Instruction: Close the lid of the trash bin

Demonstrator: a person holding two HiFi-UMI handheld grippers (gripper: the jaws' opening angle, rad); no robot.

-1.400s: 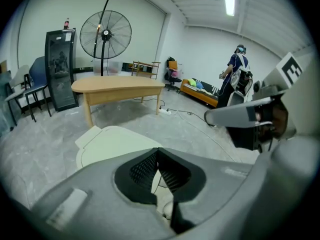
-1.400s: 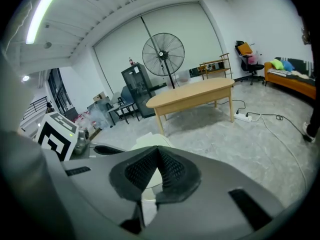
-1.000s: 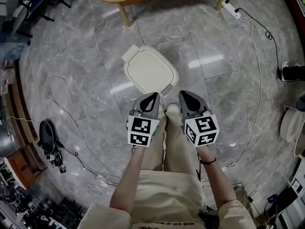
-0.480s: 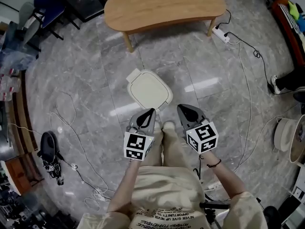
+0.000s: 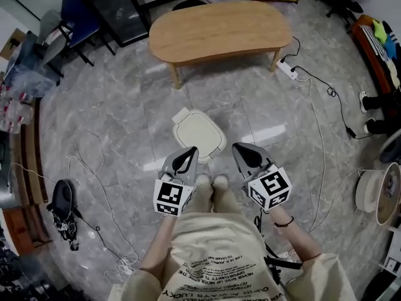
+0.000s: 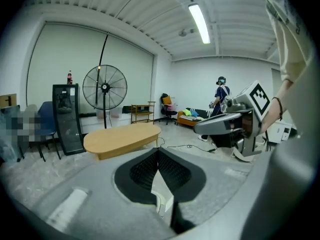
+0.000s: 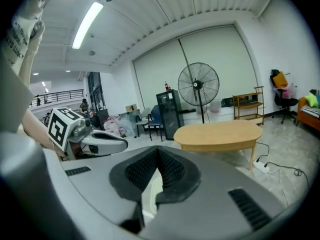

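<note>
The cream trash bin stands on the grey marble floor with its lid down flat, just ahead of the person's shoes. My left gripper hovers above the bin's near left corner, and the right gripper hangs to the bin's right; neither touches it. Both point forward and slightly down. In the left gripper view the black pads meet at the tip with nothing between them, and a sliver of the bin shows below. The right gripper's pads also meet, empty.
A kidney-shaped wooden table stands beyond the bin. A power strip and white cables run along the floor at right. A black device with cords lies at left. A standing fan and a black cabinet are at the back.
Both grippers have risen away from the bin, side by side and still shut. The bin looks smaller and farther below, and the whole table has come into the head view.
</note>
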